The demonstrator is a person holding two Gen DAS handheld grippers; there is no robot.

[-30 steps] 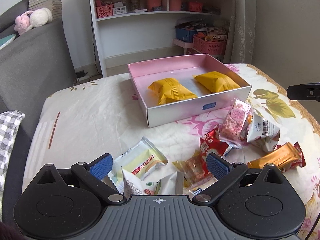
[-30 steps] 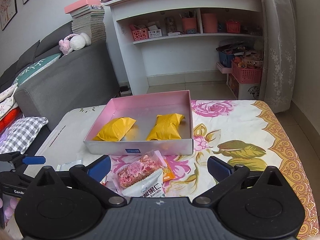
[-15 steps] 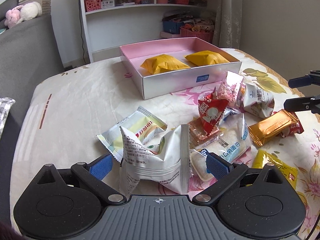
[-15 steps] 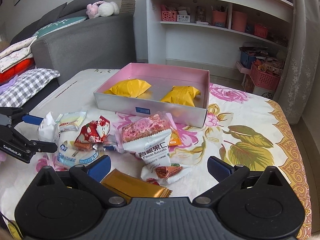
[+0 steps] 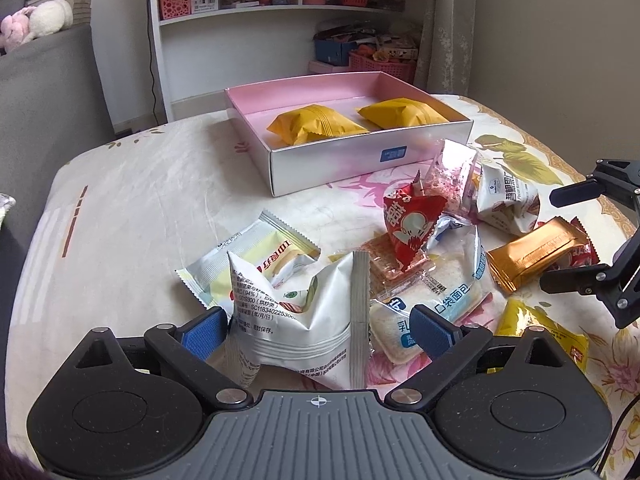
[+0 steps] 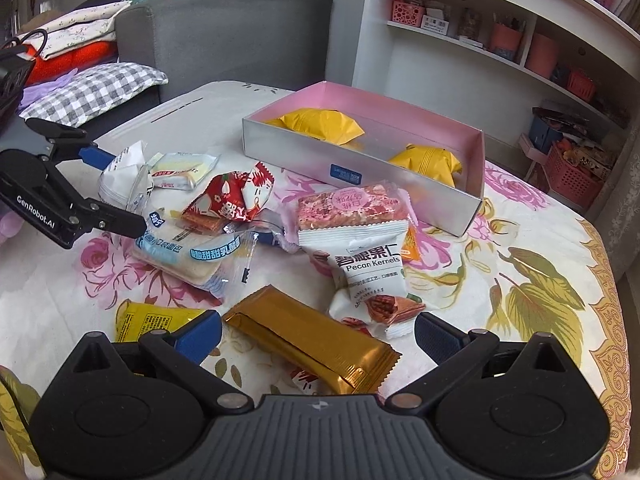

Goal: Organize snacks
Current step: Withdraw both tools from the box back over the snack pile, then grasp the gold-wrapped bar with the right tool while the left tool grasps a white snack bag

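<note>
A pink-lined silver box (image 5: 372, 160) (image 6: 320, 160) holds two yellow packets (image 5: 316, 126) (image 6: 320, 126). Loose snacks lie in front of it on the floral cloth. My left gripper (image 5: 316, 332) (image 6: 124, 192) is open, with a crumpled white bag (image 5: 296, 312) standing between its fingers. My right gripper (image 6: 318, 334) (image 5: 549, 242) is open low over a gold bar (image 6: 312, 336) (image 5: 536, 252). Around them lie a pecan bag (image 6: 372, 268), a pink nougat bar (image 6: 352, 208), a red packet (image 6: 232, 196), a blue-white bread pack (image 6: 192, 252) and a yellow packet (image 6: 156, 316).
A pale green-white packet (image 5: 256, 256) lies behind the white bag. A grey sofa (image 6: 224, 28) with a checked pillow (image 6: 96, 88) stands to the left, and a white shelf unit (image 5: 280, 40) behind the table. The tablecloth edge (image 6: 600, 320) runs along the right.
Both grippers have dropped low and drawn back toward the near side. The white bag now stands between my left fingers, and the gold bar lies between my right fingers.
</note>
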